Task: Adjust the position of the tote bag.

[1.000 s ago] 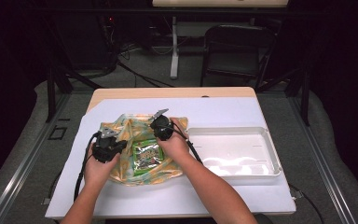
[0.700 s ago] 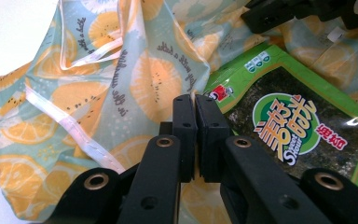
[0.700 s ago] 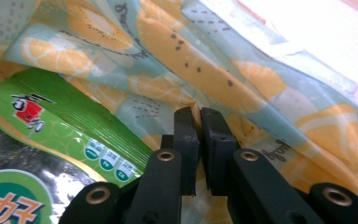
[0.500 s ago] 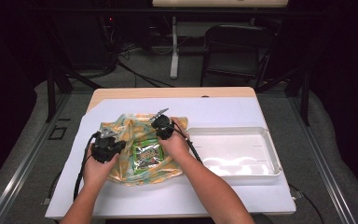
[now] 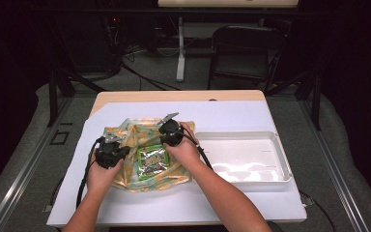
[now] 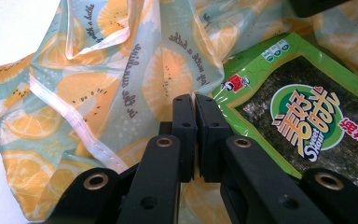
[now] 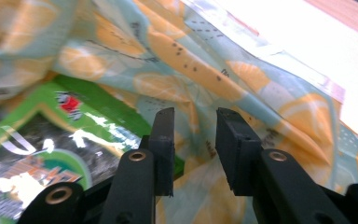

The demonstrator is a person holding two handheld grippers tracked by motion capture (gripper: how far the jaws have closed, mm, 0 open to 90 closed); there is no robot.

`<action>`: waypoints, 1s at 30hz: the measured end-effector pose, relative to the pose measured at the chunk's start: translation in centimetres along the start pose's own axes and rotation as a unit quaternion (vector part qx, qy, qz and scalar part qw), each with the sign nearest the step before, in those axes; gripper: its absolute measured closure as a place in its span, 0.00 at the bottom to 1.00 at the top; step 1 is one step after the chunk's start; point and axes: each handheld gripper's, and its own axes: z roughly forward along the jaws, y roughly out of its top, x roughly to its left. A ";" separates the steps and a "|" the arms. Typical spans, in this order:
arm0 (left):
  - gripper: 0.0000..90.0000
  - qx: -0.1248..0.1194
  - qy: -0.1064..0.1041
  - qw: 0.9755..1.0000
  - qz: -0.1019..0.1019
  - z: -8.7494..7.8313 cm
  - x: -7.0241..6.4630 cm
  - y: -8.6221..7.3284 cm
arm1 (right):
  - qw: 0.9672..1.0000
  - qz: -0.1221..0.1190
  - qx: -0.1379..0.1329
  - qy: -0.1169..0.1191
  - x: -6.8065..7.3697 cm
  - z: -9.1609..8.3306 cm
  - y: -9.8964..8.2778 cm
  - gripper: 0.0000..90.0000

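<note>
Keep your left gripper (image 6: 195, 105) clenched on the bag (image 5: 125, 135) beside the snack packet (image 5: 152, 161); your right gripper (image 7: 194, 126), jaws just opening with nothing between them, should regrip the far edge.

Black left gripper (image 5: 109, 153); black right gripper (image 5: 170, 134); brass-ringed screw holes; trailing black cables

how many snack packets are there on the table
1: a green seaweed packet lying on the lemon-print bag, between the two tools. The bag's folds could hide more.
</note>
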 end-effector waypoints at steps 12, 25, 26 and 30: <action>0.97 -0.001 0.001 1.000 -0.004 0.2 0.3 0.0 | 0.999 -0.012 -0.035 0.018 1.3 -3.7 -1.9 0.75; 0.96 -0.003 -0.006 1.000 -0.007 0.1 0.3 -0.1 | 1.000 0.001 -0.002 0.030 0.6 -3.4 -3.9 0.88; 0.96 -0.001 -0.006 1.000 -0.007 0.1 0.3 -0.1 | 1.000 -0.001 -0.001 0.028 0.5 -3.4 -4.0 0.88; 0.95 -0.001 -0.005 1.000 -0.011 0.2 0.4 -0.2 | 1.000 0.004 0.002 0.027 0.4 -3.2 -4.2 0.89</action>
